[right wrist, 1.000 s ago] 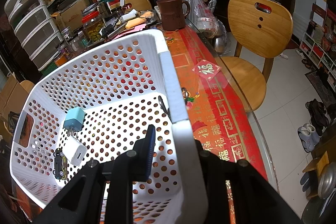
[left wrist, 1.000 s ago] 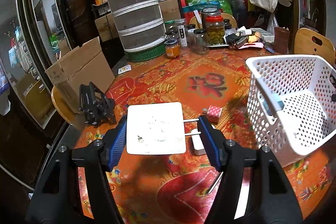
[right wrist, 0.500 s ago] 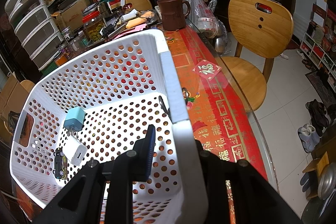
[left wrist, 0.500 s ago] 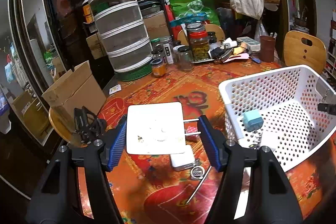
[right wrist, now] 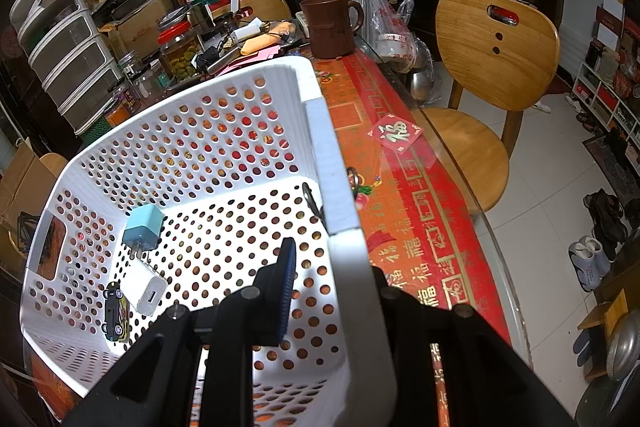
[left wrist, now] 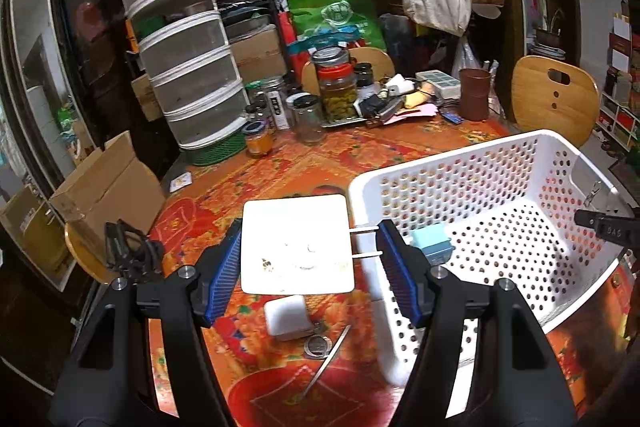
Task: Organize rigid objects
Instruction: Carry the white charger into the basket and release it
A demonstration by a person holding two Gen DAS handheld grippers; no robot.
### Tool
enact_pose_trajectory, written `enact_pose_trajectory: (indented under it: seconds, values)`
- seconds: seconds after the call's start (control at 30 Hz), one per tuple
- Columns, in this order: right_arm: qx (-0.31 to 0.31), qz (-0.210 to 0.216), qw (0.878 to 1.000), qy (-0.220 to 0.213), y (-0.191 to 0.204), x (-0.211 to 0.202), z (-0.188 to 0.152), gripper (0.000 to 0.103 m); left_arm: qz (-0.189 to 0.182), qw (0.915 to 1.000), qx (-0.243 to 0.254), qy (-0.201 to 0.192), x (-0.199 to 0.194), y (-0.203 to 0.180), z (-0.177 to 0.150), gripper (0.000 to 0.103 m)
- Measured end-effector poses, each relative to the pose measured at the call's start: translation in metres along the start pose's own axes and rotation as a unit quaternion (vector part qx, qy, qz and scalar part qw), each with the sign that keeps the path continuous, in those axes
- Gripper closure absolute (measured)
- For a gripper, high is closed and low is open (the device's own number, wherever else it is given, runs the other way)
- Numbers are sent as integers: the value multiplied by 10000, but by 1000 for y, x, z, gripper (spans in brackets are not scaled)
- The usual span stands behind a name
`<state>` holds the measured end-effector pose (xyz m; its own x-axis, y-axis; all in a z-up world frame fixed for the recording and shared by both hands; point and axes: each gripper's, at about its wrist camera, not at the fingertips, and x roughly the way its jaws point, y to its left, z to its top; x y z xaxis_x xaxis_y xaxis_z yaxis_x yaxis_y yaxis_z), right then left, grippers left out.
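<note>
Three small things down on the floor of the white perforated basket (right wrist: 320, 131): a pale blue charger (right wrist: 144, 223) with prongs towards the near side, a white charger (right wrist: 146, 291) just beside it, and a toy car (right wrist: 114, 311) touching that white charger's side. From the left wrist view, only the blue charger (left wrist: 430, 243) visible inside, behind the right finger.

Pinched in the left tongs (left wrist: 304, 247): a flat white square plug (left wrist: 298, 243), one edge against the left blue pad, two metal prongs against the right pad. Held clear of the counter (left wrist: 280, 163), just beside the basket's (left wrist: 472, 163) near left corner, not over its opening.

Below the held plug, on the red patterned counter: another white charger block (left wrist: 286, 317), a round metal ring or coin (left wrist: 318, 345) touching its corner, and a thin metal tool (left wrist: 328, 359) lying aslant next to that. Cannot tell what the tool is.

Pressed together on the basket's side wall: the right tongs (right wrist: 332, 267), one blue-padded finger inside against the wall, the other outside and hidden by the white plastic. Basket flat on the counter.

Further back on the counter, well apart from the basket: glass jars (left wrist: 336, 91), a brown mug (right wrist: 330, 27), a stack of clear drawers (left wrist: 192, 67).
</note>
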<state>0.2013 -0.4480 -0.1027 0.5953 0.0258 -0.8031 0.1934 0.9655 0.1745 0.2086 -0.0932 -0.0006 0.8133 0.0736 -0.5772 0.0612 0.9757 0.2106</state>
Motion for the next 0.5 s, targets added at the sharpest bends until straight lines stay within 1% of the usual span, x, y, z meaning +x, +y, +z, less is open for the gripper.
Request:
enact_pose_trajectory:
  seconds: [0.07, 0.23, 0.33, 0.4, 0.5]
  values:
    - [4, -1, 10000, 0, 0, 0, 0, 79, -78, 10000, 26, 32, 4, -8, 3, 40]
    - [3, 0, 10000, 2, 0, 0, 0, 79, -411, 9989, 138, 198, 19, -39, 10, 40]
    - [8, 0, 10000, 3, 0, 0, 0, 79, -725, 9959, 274, 464, 35, -62, 8, 40]
    - [6, 4, 10000, 3, 0, 0, -1, 79, -836, 9939, 348, 622, 46, -74, 6, 40]
    - [9, 2, 10000, 3, 1, 0, -1, 79, -1231, 9869, 349, 980, 64, -86, 3, 39]
